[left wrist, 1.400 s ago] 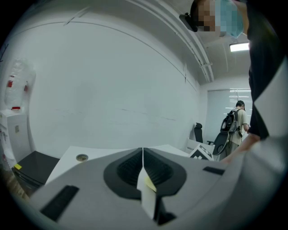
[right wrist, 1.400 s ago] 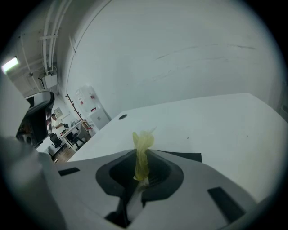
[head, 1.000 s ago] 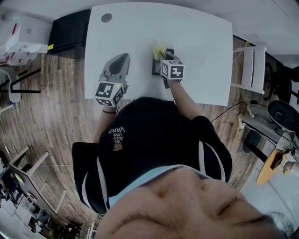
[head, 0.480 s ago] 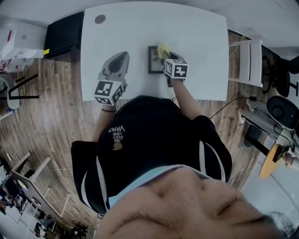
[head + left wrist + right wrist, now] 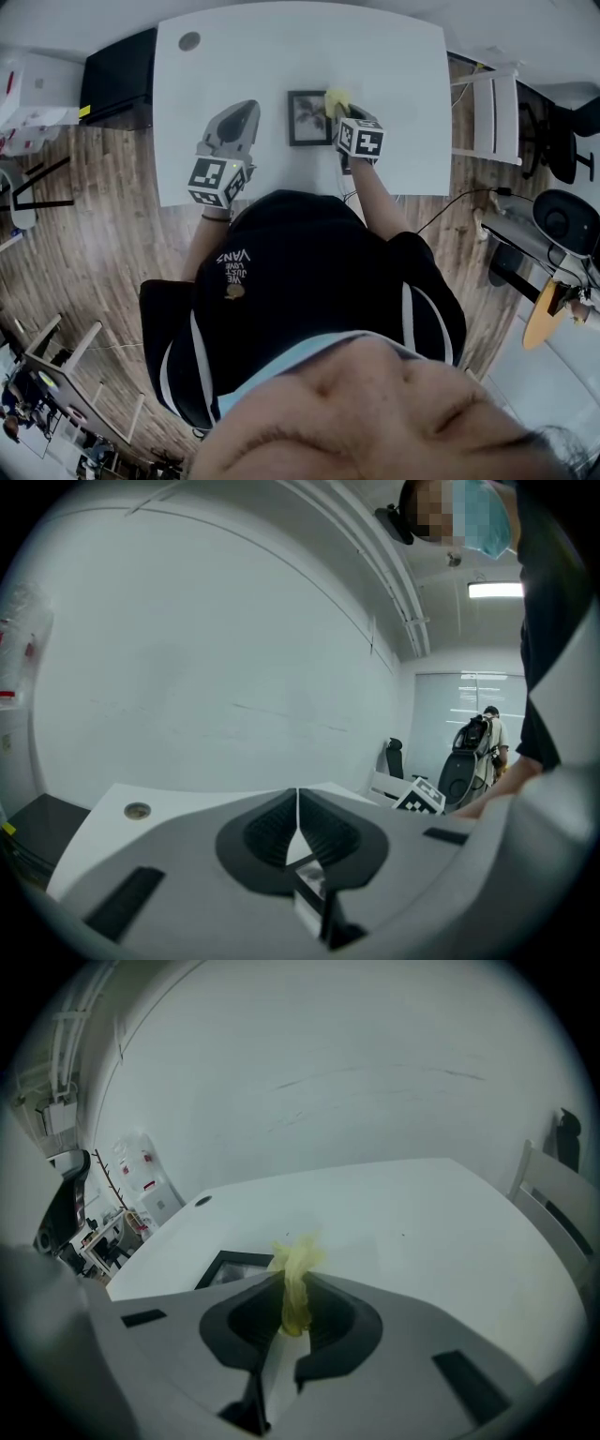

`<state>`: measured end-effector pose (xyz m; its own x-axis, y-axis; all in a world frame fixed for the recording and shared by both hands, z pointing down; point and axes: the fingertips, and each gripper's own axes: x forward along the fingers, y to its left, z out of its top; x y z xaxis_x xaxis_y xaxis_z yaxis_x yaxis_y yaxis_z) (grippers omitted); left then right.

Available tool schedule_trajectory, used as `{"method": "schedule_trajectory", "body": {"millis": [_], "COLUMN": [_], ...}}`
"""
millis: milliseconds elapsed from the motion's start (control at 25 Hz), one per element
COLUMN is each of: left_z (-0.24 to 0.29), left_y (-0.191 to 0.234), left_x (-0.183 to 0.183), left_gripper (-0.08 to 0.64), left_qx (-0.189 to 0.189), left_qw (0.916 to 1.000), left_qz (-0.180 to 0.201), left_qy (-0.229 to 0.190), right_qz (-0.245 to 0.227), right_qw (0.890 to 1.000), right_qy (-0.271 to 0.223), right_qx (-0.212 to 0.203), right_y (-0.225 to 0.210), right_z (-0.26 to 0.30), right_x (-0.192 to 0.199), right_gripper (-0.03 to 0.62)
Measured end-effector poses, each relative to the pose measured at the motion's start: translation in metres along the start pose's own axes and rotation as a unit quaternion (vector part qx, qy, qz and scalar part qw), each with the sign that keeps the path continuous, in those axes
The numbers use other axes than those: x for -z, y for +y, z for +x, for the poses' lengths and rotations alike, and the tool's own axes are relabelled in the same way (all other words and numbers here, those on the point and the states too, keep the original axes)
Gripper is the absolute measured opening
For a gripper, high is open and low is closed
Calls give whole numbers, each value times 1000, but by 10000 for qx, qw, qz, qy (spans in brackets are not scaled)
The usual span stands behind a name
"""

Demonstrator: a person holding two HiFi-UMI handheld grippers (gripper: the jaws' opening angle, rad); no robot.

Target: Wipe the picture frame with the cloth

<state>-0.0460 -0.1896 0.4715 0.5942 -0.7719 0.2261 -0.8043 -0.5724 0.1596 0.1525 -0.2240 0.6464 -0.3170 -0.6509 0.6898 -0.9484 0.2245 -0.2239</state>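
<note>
One cloth (image 5: pixel 337 99), in R claw (image 5: pixel 344 115), overlaps frame (image 5: pixel 306 118) edge; chair (image 5: pixel 495 117) R.

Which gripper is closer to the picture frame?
Right. The right gripper, clamping the yellow cloth, is at the right edge of the picture frame; the left gripper is apart, off its left side.

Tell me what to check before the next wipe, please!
1. Cloth pinched tight in the right gripper: ok.
2. Picture frame lying flat on the table: ok.
3. Cloth touching the frame: cannot tell; it is at the frame's right edge.
4. Left gripper shut, empty and off to the frame's left: ok.
5. Something holding the frame steady: not ok; the left gripper is apart from it.
</note>
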Motion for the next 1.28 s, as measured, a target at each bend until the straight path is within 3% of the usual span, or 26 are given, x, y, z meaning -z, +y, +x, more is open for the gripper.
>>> {"method": "schedule_trajectory", "body": {"millis": [400, 880, 1280], "left_z": [0, -41, -64], "left_y": [-3, 12, 22], "left_x": [1, 4, 5], "left_gripper": [18, 18, 18], "left_qx": [20, -320, -572], "left_qw": [10000, 9995, 9983], "left_qz": [11, -22, -56], "left_qy": [2, -54, -60], "right_qz": [116, 50, -23], "right_qw": [9997, 9966, 9948], "right_qy": [-196, -282, -152], "right_qx": [-45, -766, -1007], "right_y": [1, 78, 111], "right_z": [-8, -6, 5], "right_x": [-8, -9, -2], "right_gripper": [46, 46, 46]}}
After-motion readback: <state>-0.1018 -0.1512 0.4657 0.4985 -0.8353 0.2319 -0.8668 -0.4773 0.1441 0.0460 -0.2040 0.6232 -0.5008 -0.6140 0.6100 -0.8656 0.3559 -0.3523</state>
